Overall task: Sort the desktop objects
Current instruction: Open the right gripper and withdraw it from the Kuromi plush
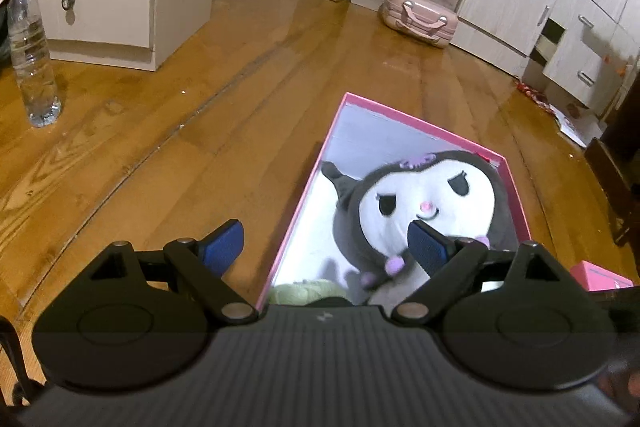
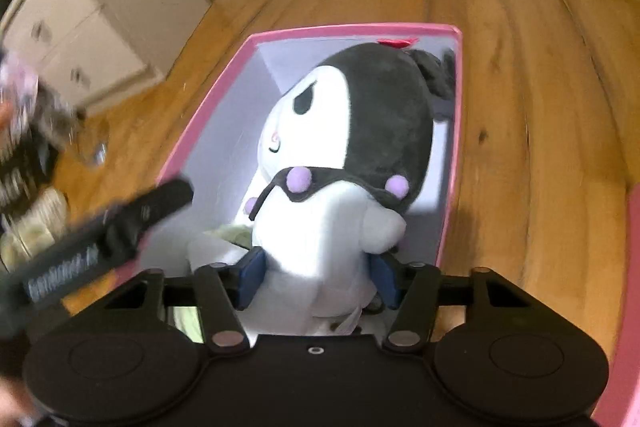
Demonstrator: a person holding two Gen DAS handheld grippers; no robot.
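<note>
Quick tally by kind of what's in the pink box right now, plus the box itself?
Plush toy, held by the right gripper: 1
Pale green soft item, mostly hidden, kind unclear: 1
Pink box: 1
Total: 3
The left gripper is open and holds nothing.

Plush toy [image 2: 340,155]: white face and body, dark grey hood with ears, lilac pom-poms at collar, pink nose, half-closed eyes. Lies in the box, head toward its far end, lower body clamped between the blue pads of the right hand-held gripper [image 2: 316,279].

Box [image 1: 304,195]: open, pink rim, white interior; stands on wooden floor. Pale green soft item [image 1: 308,291] at its near end.
</note>
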